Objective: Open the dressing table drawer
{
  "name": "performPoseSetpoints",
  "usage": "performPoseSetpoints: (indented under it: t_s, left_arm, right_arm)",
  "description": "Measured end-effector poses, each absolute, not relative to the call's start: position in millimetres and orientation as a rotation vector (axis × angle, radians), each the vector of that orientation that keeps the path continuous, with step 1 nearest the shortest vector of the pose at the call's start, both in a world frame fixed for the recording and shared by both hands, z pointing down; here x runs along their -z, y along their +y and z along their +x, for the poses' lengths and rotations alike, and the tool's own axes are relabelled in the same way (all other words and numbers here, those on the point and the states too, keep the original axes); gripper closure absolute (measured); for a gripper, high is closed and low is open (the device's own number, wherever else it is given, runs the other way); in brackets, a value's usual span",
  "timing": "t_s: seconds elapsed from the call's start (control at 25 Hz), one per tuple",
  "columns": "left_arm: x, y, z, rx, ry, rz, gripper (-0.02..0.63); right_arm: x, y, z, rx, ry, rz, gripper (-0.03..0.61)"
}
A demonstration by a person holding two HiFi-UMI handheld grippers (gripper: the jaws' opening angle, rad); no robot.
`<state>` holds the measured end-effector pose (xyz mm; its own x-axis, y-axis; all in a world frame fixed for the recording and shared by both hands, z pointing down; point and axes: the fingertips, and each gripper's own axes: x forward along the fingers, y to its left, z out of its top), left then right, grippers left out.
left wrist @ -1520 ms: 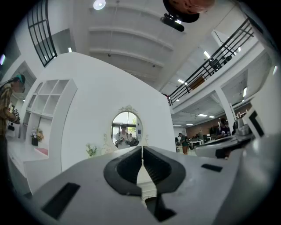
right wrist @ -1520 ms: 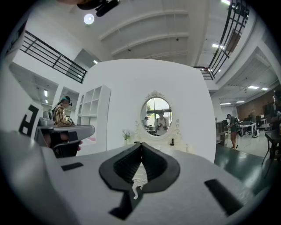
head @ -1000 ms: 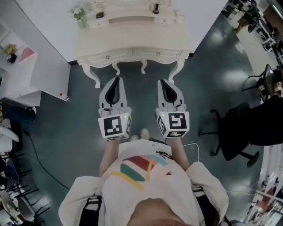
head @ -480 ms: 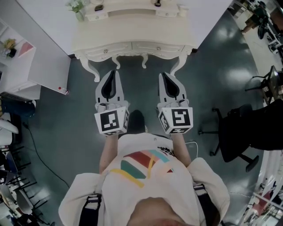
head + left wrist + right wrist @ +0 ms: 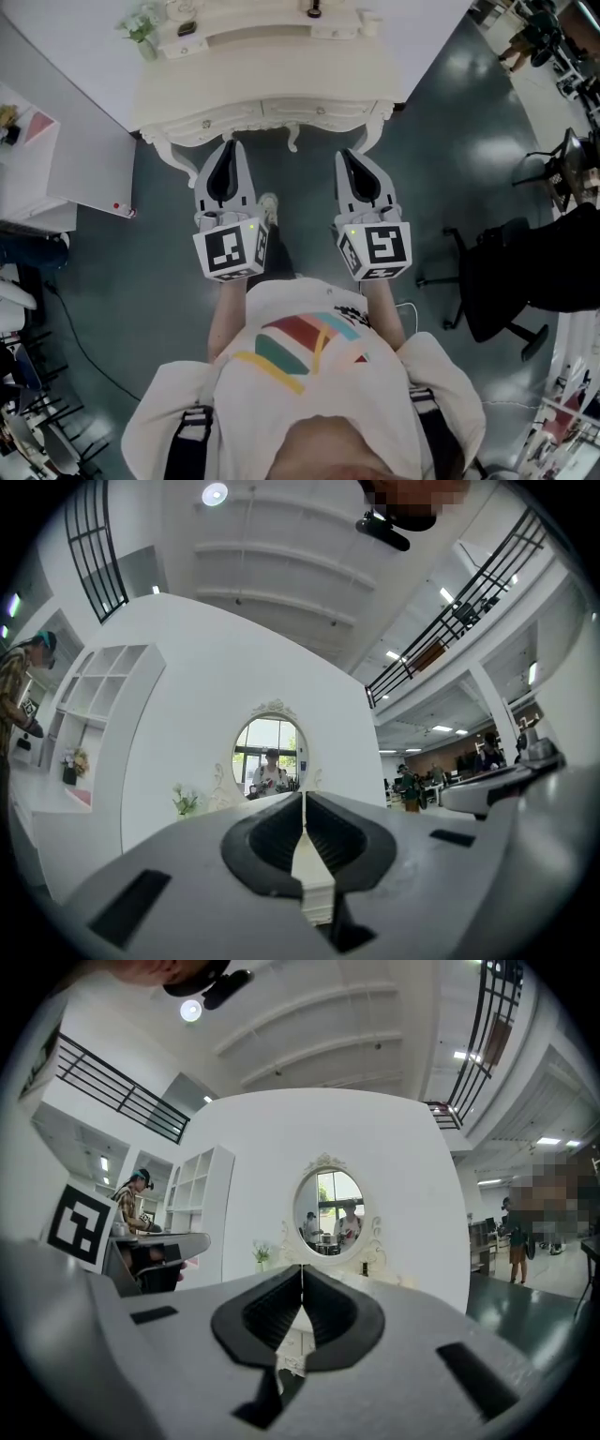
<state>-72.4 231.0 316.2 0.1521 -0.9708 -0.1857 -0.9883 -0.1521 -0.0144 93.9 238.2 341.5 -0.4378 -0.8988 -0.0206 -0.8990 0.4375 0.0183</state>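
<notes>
— Where is the drawer to be found?

— It is set in the front of the cream dressing table (image 5: 262, 80), just under the top. The drawer (image 5: 309, 109) is seen shut, a little ahead of both tools.

— And how are the grippers held?

— The left gripper (image 5: 228, 148) and the right gripper (image 5: 349, 156) are both held with jaws pressed together, tips meeting and nothing between them. The table is touched by neither.

— What could be spoiled from here?

— A pull cannot be taken by jaws kept closed, so the front would only be prodded. The pull itself is too small to be made out and could easily be missed. If the drawer is tugged hard, the table may be dragged and the small plant (image 5: 141, 28) on top upset.
</notes>
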Motion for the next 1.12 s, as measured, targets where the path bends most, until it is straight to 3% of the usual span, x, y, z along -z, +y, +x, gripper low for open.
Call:
performPoseSetpoints:
  t_s: [0.4,1.12]
  left_arm:
    - [-328,159,-80,-0.202,1.934,-2.338,0.604]
    - [-312,-42,-145,-0.24,1.898,-2.397,0.604]
  right_arm:
    - [-353,172,81,-0.002,2.661,-1.698,0.578]
    - [-339,-37,-15,-0.059,2.753,-1.697,0.578]
